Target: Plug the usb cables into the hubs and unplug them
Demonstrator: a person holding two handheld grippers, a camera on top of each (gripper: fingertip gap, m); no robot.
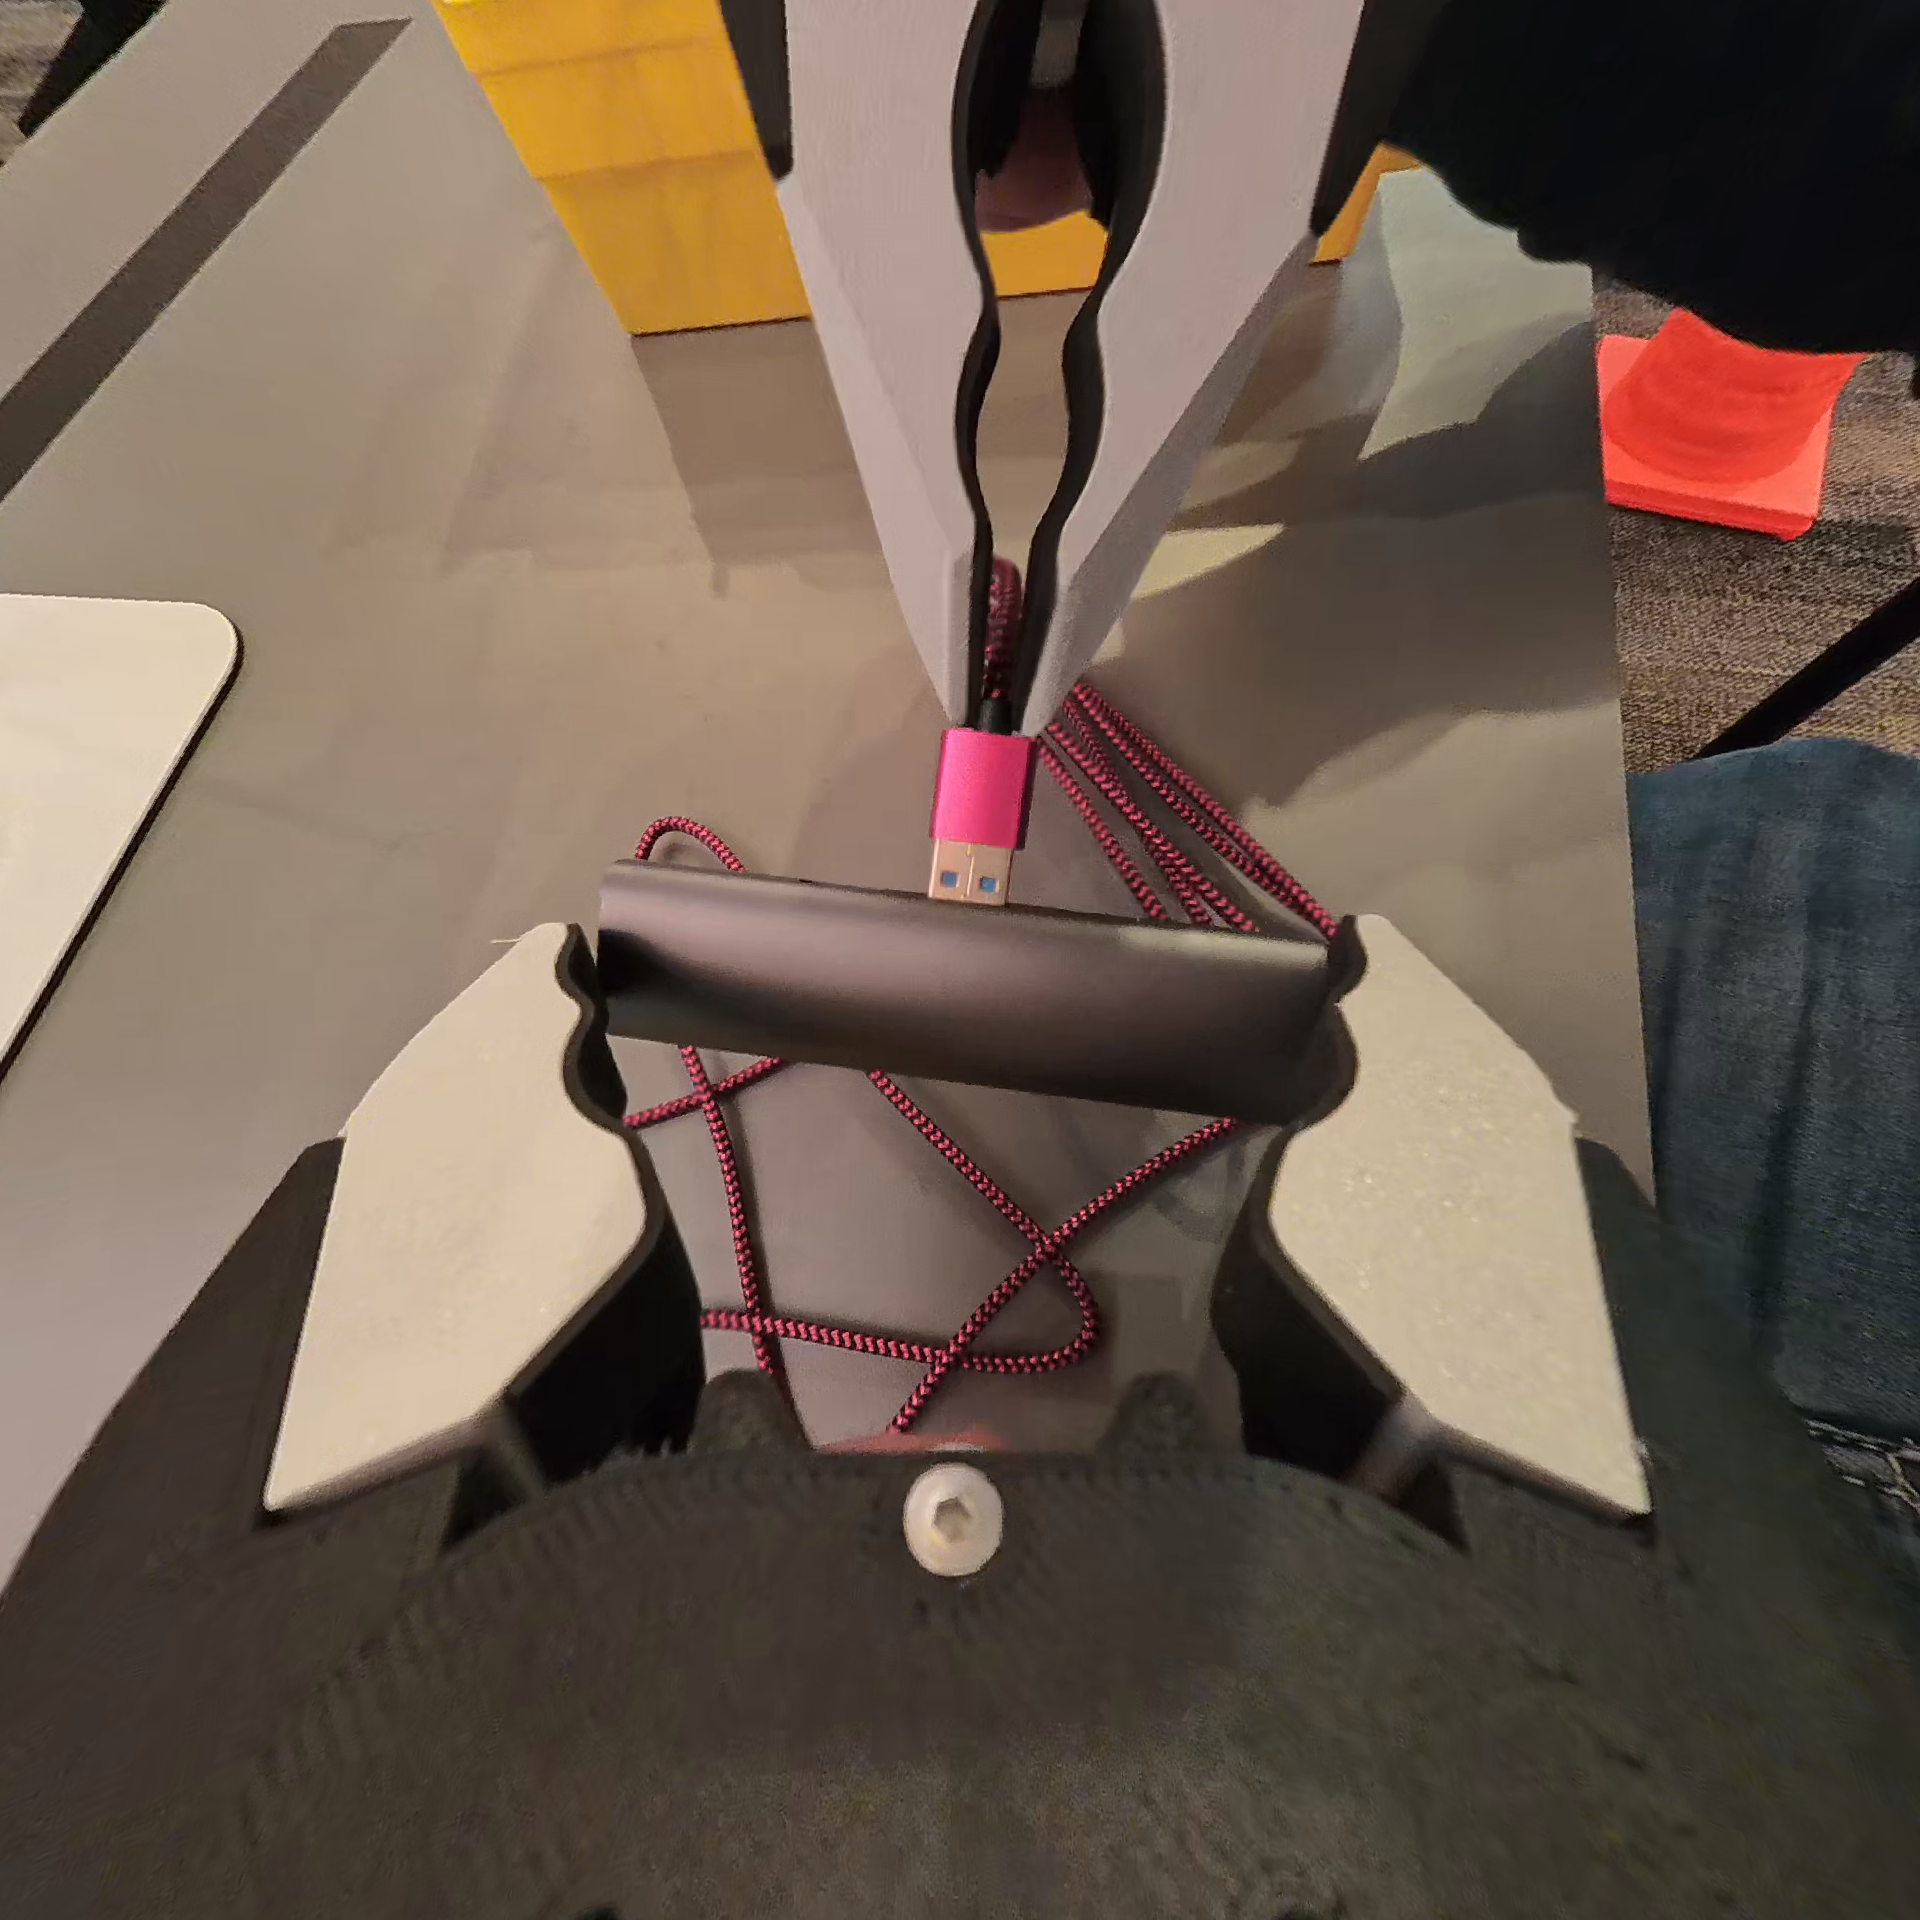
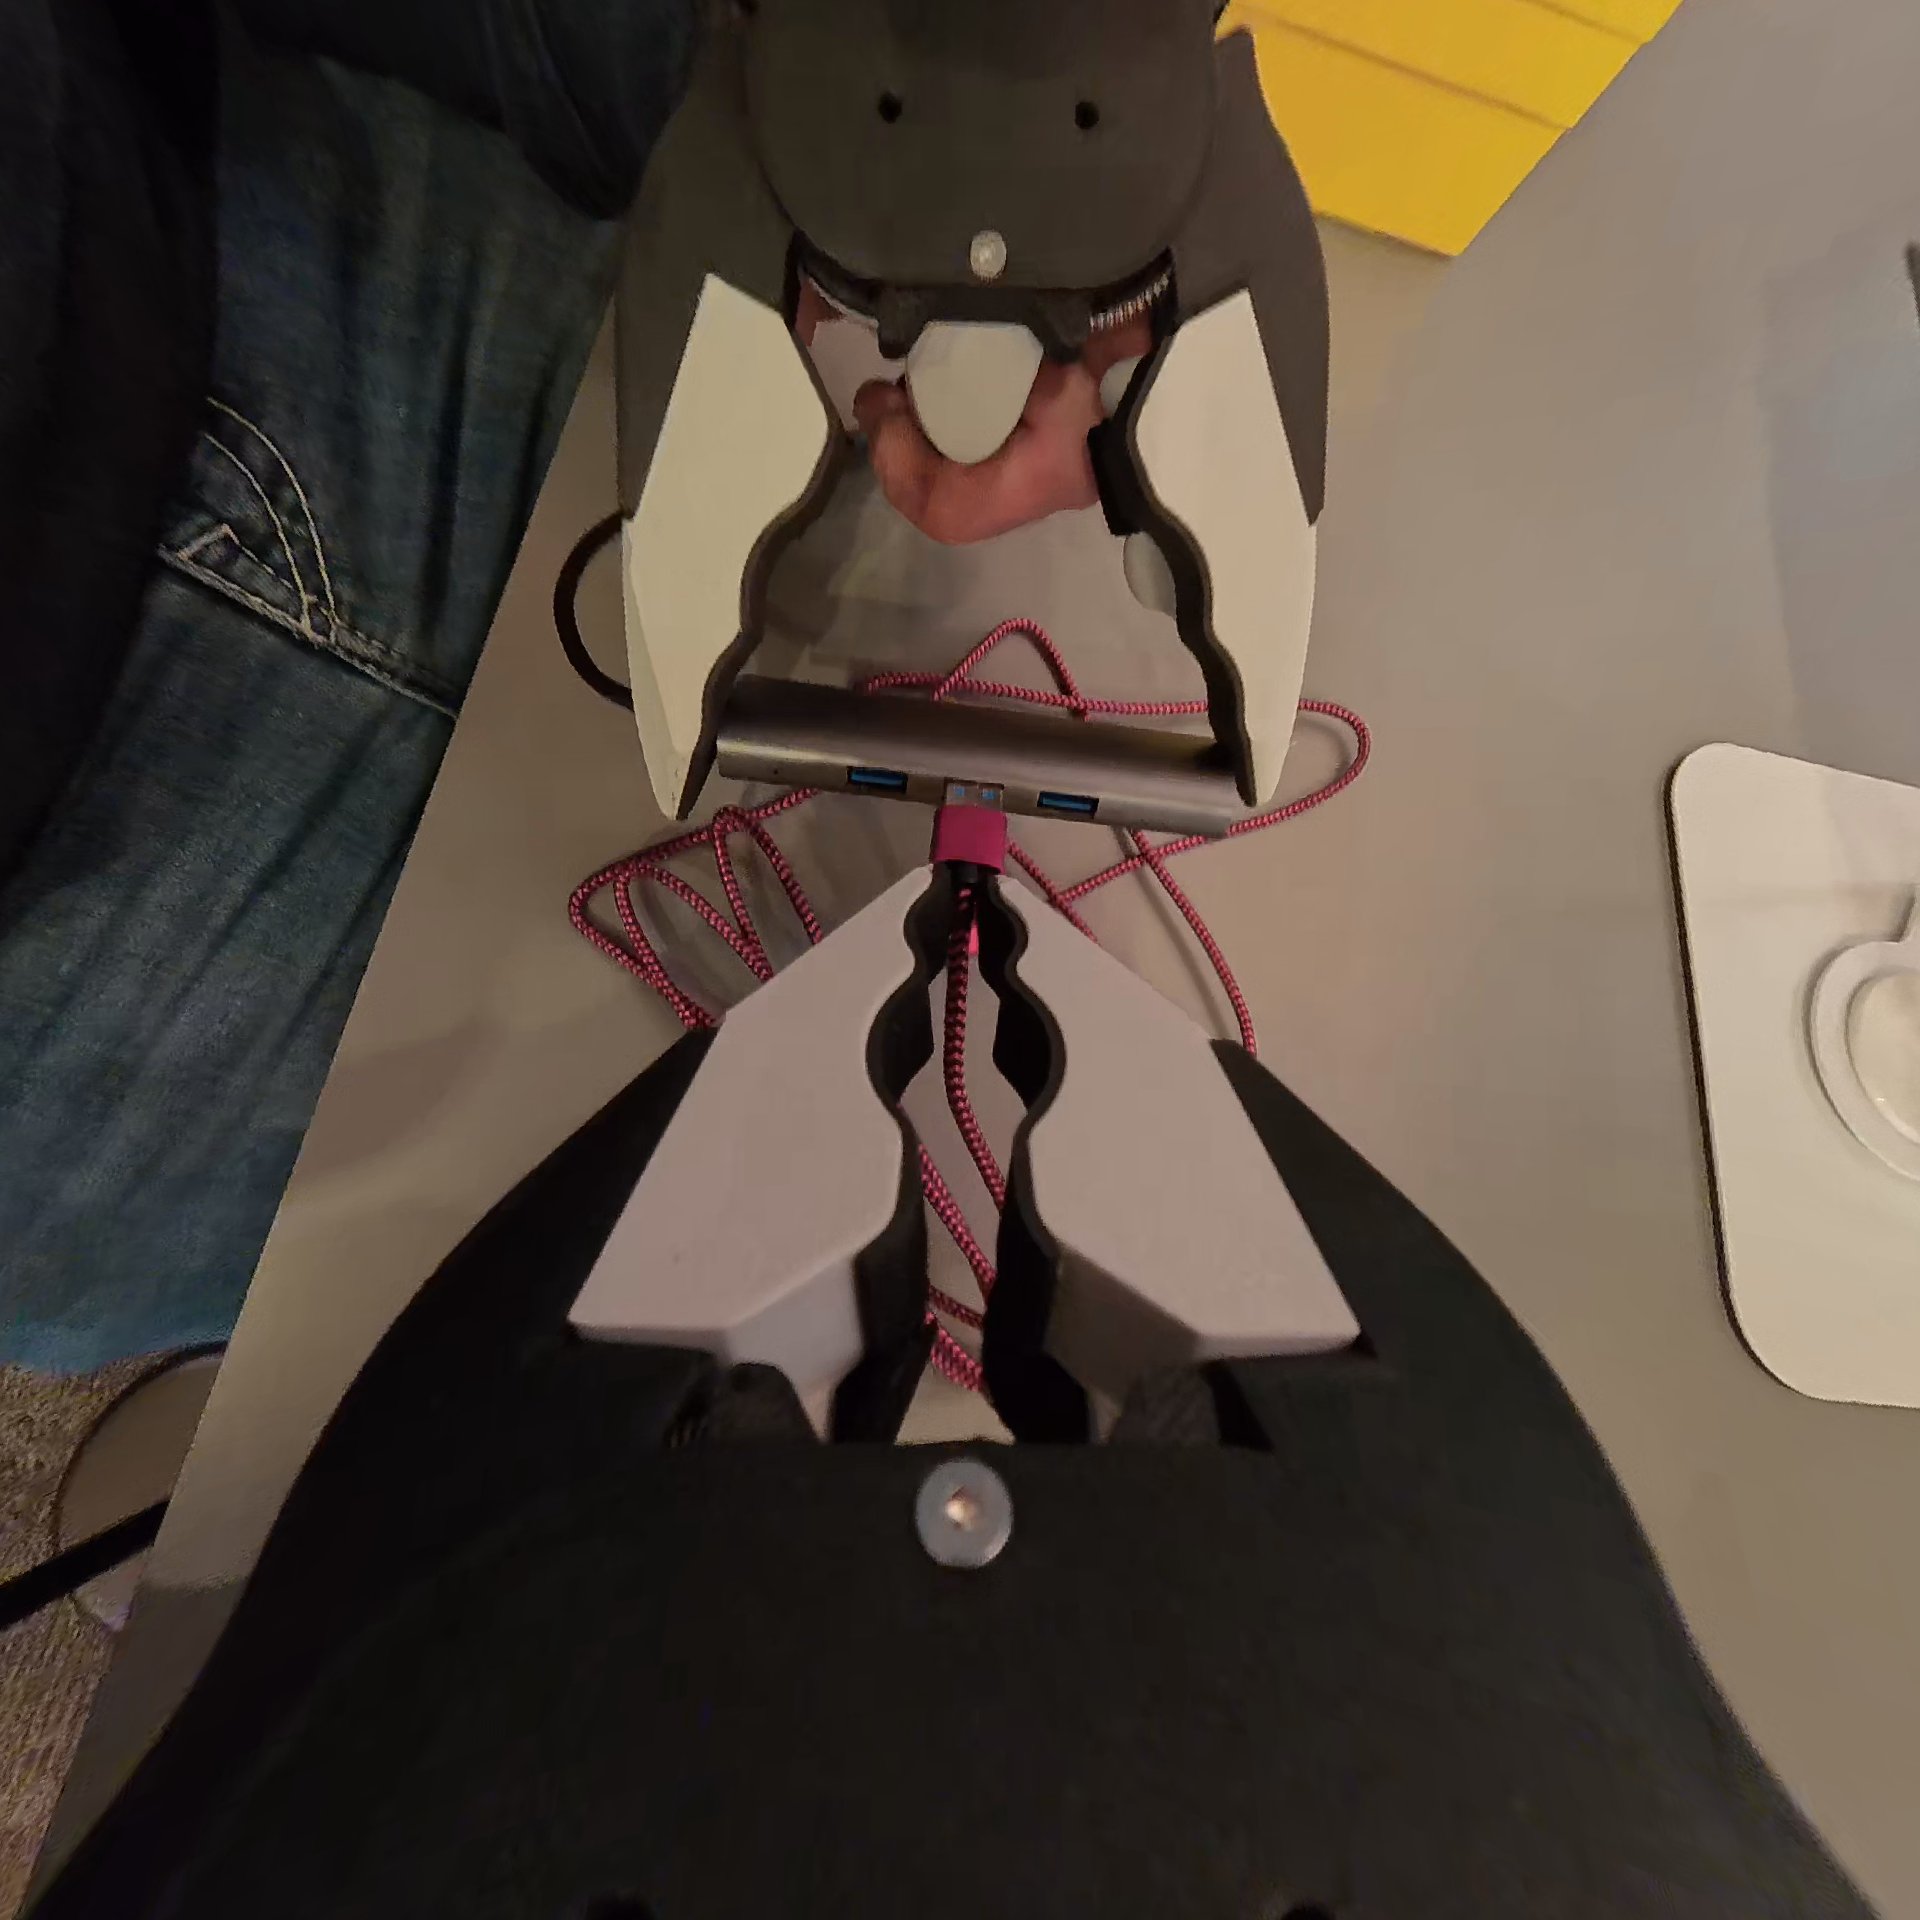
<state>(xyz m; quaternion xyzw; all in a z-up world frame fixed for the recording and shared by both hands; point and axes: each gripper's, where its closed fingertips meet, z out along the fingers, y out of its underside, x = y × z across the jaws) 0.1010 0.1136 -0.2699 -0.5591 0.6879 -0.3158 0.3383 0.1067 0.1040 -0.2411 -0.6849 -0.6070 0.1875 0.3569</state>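
left wrist view shows the left gripper (image 1: 966, 997) with its fingers spread fairly wide and clamped on the two short ends of one dark usb hub (image 1: 966, 987), held off the grey table (image 1: 364, 623). coming in from twelve o'clock, the right gripper (image 1: 1000, 717) has its fingers nearly closed, pinching the pink braided cable (image 1: 883, 1340) right behind its magenta usb plug (image 1: 980, 788). the plug's metal tip sits at the hub's far edge; from the right wrist view it looks only just entered into the middle port, with most of the metal shell visible.

count: one hub, one cable, one plug in play, two blue free ports (image 2: 878, 777) either side of the plug, two grippers. a white mat (image 2: 1808, 1039) lies at three o'clock in the right wrist view, and a yellow box (image 1: 644, 156) at eleven o'clock in the left.

handling, as i judge it: the hub is light, rigid and smooth, so it could slip or twist in an end-to-end clamp when the plug pushes in. the cable is soft and floppy; gripping the cord rather than the stiff magenta shell lets the plug wobble, so the shell would be the better place to hold.
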